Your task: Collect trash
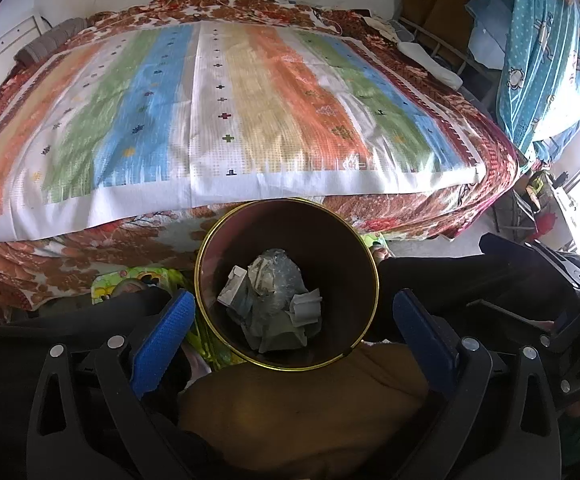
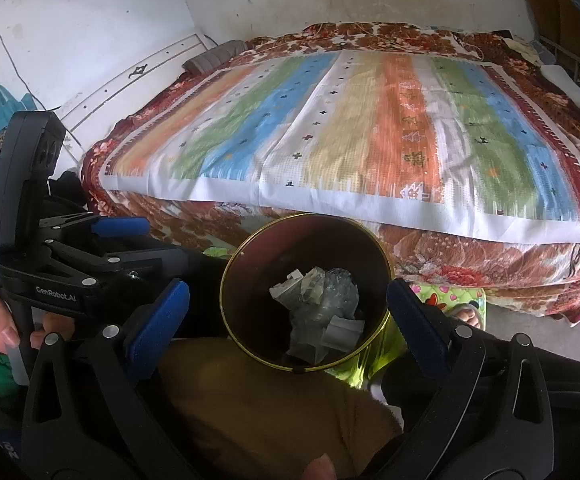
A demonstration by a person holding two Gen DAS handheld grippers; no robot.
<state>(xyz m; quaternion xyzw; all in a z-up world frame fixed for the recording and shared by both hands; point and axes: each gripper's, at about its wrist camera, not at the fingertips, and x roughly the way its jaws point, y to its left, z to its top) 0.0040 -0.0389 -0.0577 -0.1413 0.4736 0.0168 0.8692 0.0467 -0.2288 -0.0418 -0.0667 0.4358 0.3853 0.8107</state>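
Note:
A round dark bin with a gold rim (image 1: 209, 240) stands on the floor in front of the bed; it also shows in the right wrist view (image 2: 225, 280). Crumpled grey and white trash (image 1: 273, 304) lies at its bottom, seen too in the right wrist view (image 2: 322, 312). My left gripper (image 1: 290, 320) is open and empty above the bin, blue pads on either side. My right gripper (image 2: 290, 312) is open and empty above the same bin. The left gripper's body (image 2: 57, 272) shows at the left of the right wrist view.
A bed with a striped cover (image 1: 217, 112) fills the space behind the bin. A brown cloth (image 1: 298, 412) lies just below the bin. A colourful mat (image 2: 450, 300) and a foot (image 2: 466, 316) are at the bin's right. Hanging blue fabric (image 1: 546, 60) is at far right.

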